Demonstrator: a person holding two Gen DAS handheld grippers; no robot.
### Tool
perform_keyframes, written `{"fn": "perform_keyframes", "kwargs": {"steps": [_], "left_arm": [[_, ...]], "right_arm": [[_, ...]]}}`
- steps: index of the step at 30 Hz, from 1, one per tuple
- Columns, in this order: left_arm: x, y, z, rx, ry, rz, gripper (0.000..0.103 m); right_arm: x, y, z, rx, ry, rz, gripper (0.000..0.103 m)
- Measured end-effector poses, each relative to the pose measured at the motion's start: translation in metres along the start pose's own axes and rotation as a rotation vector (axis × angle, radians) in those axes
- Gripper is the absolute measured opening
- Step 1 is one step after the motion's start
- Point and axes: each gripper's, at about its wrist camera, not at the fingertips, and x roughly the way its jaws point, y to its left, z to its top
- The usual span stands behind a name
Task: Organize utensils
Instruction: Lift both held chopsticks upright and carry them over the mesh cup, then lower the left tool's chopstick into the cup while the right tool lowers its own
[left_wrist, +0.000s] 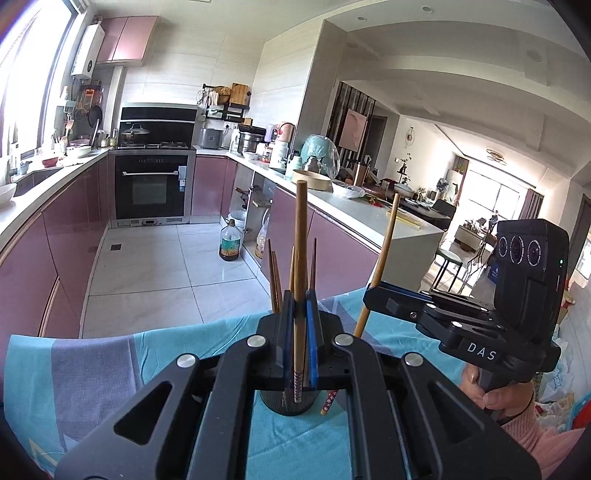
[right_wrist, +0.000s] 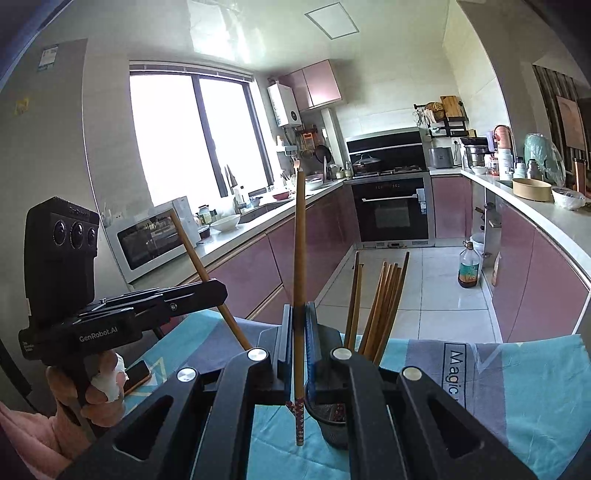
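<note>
My left gripper (left_wrist: 300, 308) is shut on a brown wooden chopstick (left_wrist: 301, 236) that stands almost upright, patterned end down. Right below it a black round holder (left_wrist: 288, 404) stands on the cloth with several chopsticks (left_wrist: 274, 275) in it. To the right, my right gripper (left_wrist: 373, 291) is shut on a second chopstick (left_wrist: 386, 251), tilted. In the right wrist view that gripper (right_wrist: 299, 319) clamps its upright chopstick (right_wrist: 300, 240) just left of the mesh holder (right_wrist: 332, 424) and its bundle of chopsticks (right_wrist: 382, 306). The left gripper (right_wrist: 218, 291) is at the left with its chopstick (right_wrist: 195, 254).
A turquoise and grey cloth (left_wrist: 110, 369) covers the table. A phone (right_wrist: 137, 372) lies on it near the hand at the left. Beyond the table's edge are the tiled kitchen floor, pink cabinets, an oven (left_wrist: 151, 184) and an oil bottle (left_wrist: 229, 242).
</note>
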Motion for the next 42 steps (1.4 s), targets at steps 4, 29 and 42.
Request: {"fn": "perform_keyframes", "kwargs": {"steps": [4, 29, 42], "left_arm": [[0.000, -0.004, 0.004, 0.007, -0.008, -0.006, 0.007], [0.013, -0.015, -0.003, 0.019, 0.011, 0.019, 0.007], [0.021, -0.019, -0.011, 0.018, 0.060, 0.039, 0.007]], "right_arm": [[0.001, -0.001, 0.002, -0.005, -0.006, -0.004, 0.005], [0.023, -0.007, 0.006, 0.002, -0.012, -0.088, 0.005], [0.039, -0.016, -0.001, 0.016, 0.031, -0.108, 0.005]]}}
